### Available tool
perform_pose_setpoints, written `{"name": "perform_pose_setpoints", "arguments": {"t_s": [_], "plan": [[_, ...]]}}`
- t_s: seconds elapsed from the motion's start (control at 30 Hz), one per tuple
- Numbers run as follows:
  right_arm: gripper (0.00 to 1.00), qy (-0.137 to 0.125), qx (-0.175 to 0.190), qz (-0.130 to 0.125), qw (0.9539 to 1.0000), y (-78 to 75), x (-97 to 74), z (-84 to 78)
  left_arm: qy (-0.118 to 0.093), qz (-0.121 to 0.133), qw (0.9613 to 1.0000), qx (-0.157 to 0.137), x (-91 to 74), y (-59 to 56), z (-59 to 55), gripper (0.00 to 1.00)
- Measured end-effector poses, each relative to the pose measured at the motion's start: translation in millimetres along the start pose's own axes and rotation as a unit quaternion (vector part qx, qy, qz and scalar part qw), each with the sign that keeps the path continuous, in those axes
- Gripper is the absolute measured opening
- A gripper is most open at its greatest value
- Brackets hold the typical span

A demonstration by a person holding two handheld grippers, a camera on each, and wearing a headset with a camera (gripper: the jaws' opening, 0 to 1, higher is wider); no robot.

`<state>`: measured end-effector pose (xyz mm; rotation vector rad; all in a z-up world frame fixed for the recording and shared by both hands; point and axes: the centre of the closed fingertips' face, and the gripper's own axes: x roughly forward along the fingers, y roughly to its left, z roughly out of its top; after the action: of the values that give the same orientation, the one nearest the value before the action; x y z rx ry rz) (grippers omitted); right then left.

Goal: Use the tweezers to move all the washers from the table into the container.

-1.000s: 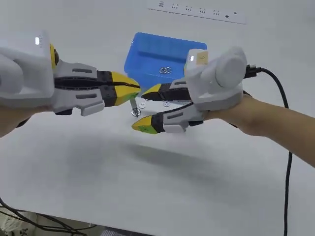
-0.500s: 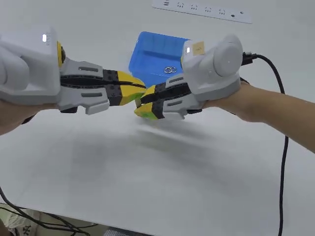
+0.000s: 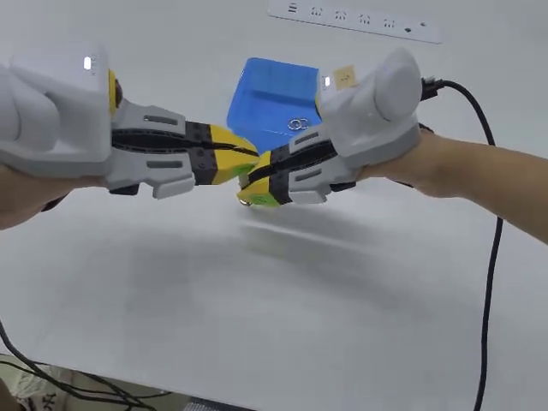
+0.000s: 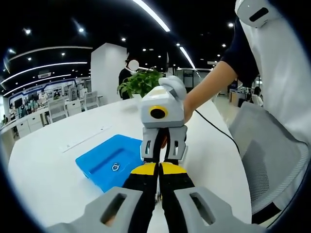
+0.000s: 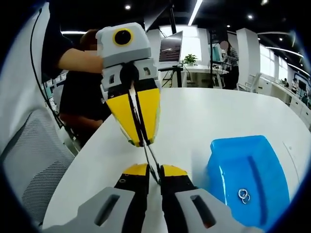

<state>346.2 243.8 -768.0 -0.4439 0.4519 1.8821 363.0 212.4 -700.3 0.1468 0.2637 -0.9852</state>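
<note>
Right gripper view, tweezers (image 5: 149,158) in left gripper (image 5: 140,141), washers (image 5: 244,195) in container (image 5: 232,156)

Left gripper (image 3: 251,159): white plastic housing, black-and-grey jaw links, yellow tips, small lit square on top. Right gripper (image 3: 255,195): same build, rounded white rear cap, black cable (image 3: 491,257) trailing. Dark short sleeve (image 4: 241,56).

Bright, even overhead light nearly bleaches the white worktop (image 3: 257,334), leaving only a soft grey shadow beneath the right tongs (image 3: 249,193), while ceiling strip lights (image 4: 150,14) glare and edges bend in both gripper views.
</note>
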Motion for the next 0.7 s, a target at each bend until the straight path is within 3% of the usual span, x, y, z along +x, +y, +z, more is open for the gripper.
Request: {"name": "perform_pose_setpoints", "arguments": {"t_s": [0.2, 0.43, 0.57, 0.7], "plan": [[0.08, -0.009, 0.012, -0.004, 0.9999, -0.5, 0.1, -1.1, 0.006, 0.010, 0.9999, 0.003, -0.1, 1.9, -0.2, 0.05], [0.07, -0.013, 0.017, -0.013, 0.9997, -0.7, -0.8, -0.2, 0.002, 0.023, 0.9996, -0.016, 2.8, 2.1, 5.2, 0.07], [0.07, -0.013, 0.024, -0.028, 0.9992, -6.5, -2.8, -1.1, -0.023, 0.029, 0.9983, -0.046, -0.7, 3.1, 17.9, 0.18], [0.07, -0.020, 0.029, -0.040, 0.9986, -7.2, -8.4, 2.3, -0.010, 0.040, 0.9983, -0.042, -4.8, 2.5, 16.4, 0.23]]}}
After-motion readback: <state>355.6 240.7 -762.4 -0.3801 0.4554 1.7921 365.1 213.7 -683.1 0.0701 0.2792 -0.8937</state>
